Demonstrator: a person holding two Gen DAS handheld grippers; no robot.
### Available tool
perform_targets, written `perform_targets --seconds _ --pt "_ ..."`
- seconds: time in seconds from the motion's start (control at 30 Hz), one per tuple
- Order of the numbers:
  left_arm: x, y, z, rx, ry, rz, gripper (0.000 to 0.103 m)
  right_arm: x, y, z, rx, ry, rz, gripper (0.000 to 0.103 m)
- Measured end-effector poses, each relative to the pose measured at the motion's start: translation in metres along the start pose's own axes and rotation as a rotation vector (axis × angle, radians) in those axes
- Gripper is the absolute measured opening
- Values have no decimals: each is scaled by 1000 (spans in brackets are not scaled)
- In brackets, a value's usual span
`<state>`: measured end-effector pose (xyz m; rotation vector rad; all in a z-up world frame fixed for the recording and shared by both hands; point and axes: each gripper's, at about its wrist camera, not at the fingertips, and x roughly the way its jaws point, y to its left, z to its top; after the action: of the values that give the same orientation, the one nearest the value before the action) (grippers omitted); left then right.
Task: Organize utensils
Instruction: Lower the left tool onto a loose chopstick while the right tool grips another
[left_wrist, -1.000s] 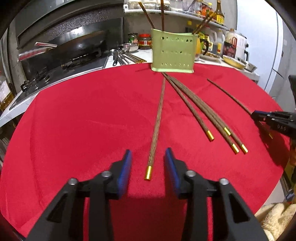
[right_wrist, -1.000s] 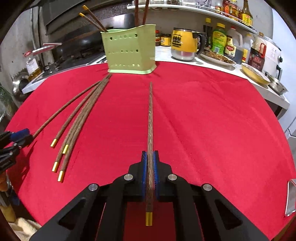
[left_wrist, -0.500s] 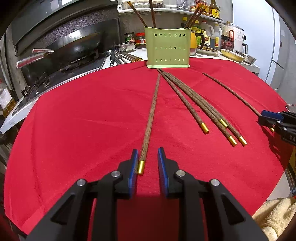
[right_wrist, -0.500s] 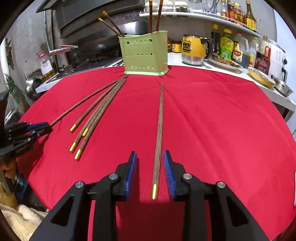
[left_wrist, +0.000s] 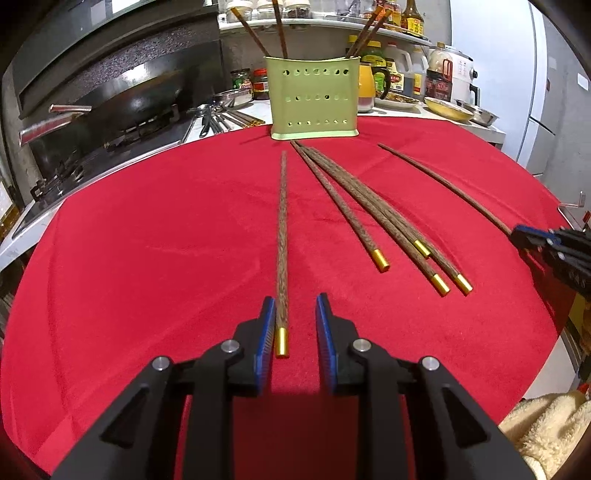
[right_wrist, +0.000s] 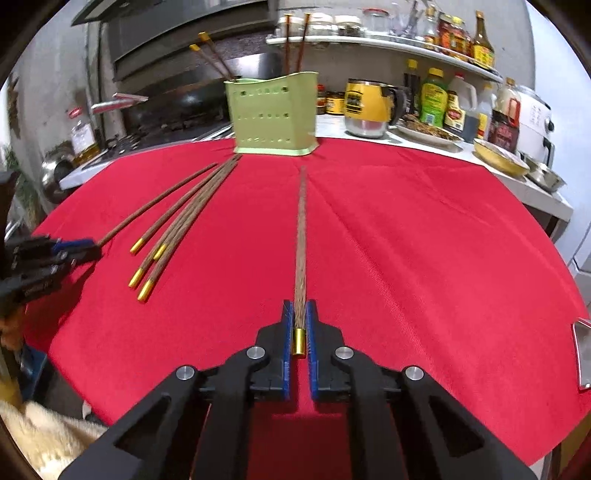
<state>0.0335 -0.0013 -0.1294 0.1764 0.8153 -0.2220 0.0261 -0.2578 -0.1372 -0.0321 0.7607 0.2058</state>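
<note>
The red cloth (left_wrist: 147, 258) covers a round table whose near rim curves just under both grippers, and the bare cloth at the far left and far right is wide and free of objects. At the far rim stands the green holder (left_wrist: 314, 99), upright, with several chopsticks leaning out of its top; behind it are the stove with a wok (left_wrist: 140, 99) and a counter crowded with bottles (right_wrist: 434, 98). Six chopsticks lie flat on the cloth, fanned so that their thin tips meet near the holder's foot and their gold caps point toward the near rim. The left chopstick (left_wrist: 282, 236) runs almost straight away from the left gripper (left_wrist: 295, 332), its long axis in line with the fingers; its gold cap lies between the blue pads, touching or just beside the left pad, with a clear gap to the right one, so the fingers stand apart. The middle bundle (left_wrist: 384, 218) of four lies well to its right, untouched. The right chopstick (right_wrist: 301, 236) also runs straight ahead of the right gripper (right_wrist: 300, 332), its cap deep between the pads; these stand very close on either side of it, nearly together, but whether they actually press it I cannot tell.
</note>
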Motion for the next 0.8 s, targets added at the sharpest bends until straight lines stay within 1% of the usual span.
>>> perform_targets --seconds 0.13,0.2,0.23,0.27,0.37,0.47,0.63,0.8 --pt "3 5 2 -26 1 -7 22 9 -2 9 -5 6 -9 8" --pt "2 4 1 -29 1 -6 22 9 -2 9 -7 11 -3 10" --pt "1 4 0 -27 1 -7 23 7 -2 7 -9 9 4 12" --pt "0 4 0 -25 1 -9 24 6 -1 6 -11 7 6 16" --pt "-2 3 -2 -21 3 -12 27 -1 0 -1 -19 -5 4 22" --pt "-2 0 -2 -13 4 -8 29 -2 1 -4 -9 -22 -4 23" --pt "-3 2 -4 -23 2 -6 29 0 0 -3 15 -41 -9 19" --pt "-3 1 -5 -35 -8 2 29 1 -2 -2 27 -44 -6 19"
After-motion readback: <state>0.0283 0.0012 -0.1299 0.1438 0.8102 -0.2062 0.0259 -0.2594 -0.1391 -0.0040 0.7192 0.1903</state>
